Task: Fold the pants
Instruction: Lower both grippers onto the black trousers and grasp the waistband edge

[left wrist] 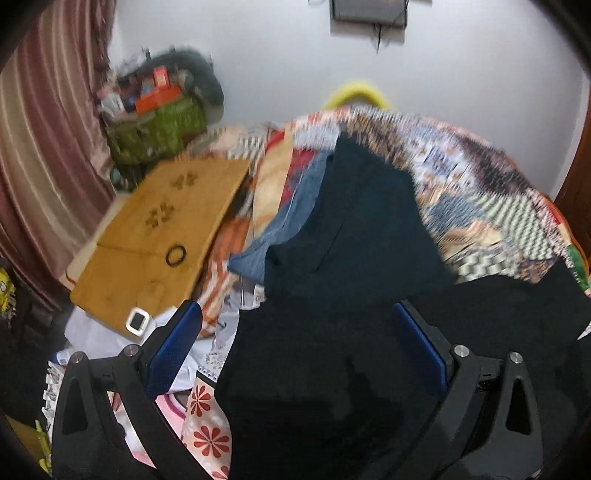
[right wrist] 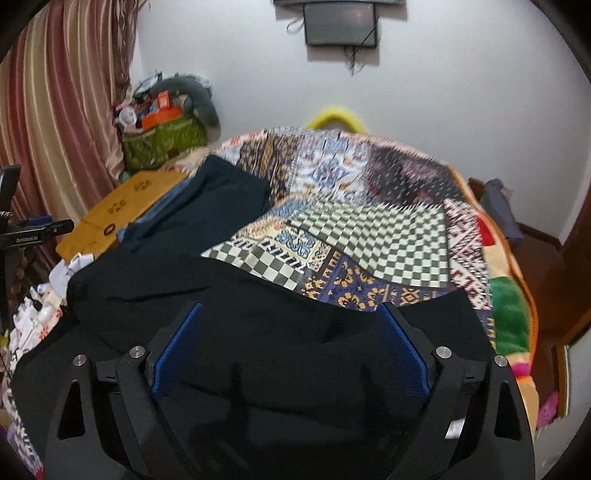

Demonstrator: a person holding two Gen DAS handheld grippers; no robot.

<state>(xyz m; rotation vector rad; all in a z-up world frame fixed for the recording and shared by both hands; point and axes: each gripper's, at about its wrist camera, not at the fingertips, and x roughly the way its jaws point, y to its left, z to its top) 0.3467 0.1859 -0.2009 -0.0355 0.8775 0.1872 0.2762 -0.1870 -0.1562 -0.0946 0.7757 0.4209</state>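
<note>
Between the blue-padded fingers of the left gripper [left wrist: 297, 325]: black fabric pants [left wrist: 314, 369], jaws spread wide, pads clear of the cloth. Same for the right gripper [right wrist: 291, 328], spread over the black pants [right wrist: 258, 332] near their far hem, nothing pinched. Pants lying flat across the near part of a bed covered with a patchwork quilt of checked and floral squares [right wrist: 369, 206]. Beyond them, a folded dark teal garment [left wrist: 354, 221] on a blue denim piece [left wrist: 280, 229] (blurred in the left wrist view). Left of those, a flat brown cardboard sheet [left wrist: 166, 221] carrying a black ring [left wrist: 176, 254] and a small white rectangular device [left wrist: 137, 322]. Farther back, a green patterned bag stuffed with clutter [right wrist: 162, 142], striped pink curtains [right wrist: 62, 110], a dark wall-mounted screen [right wrist: 340, 26] on the white wall.
</note>
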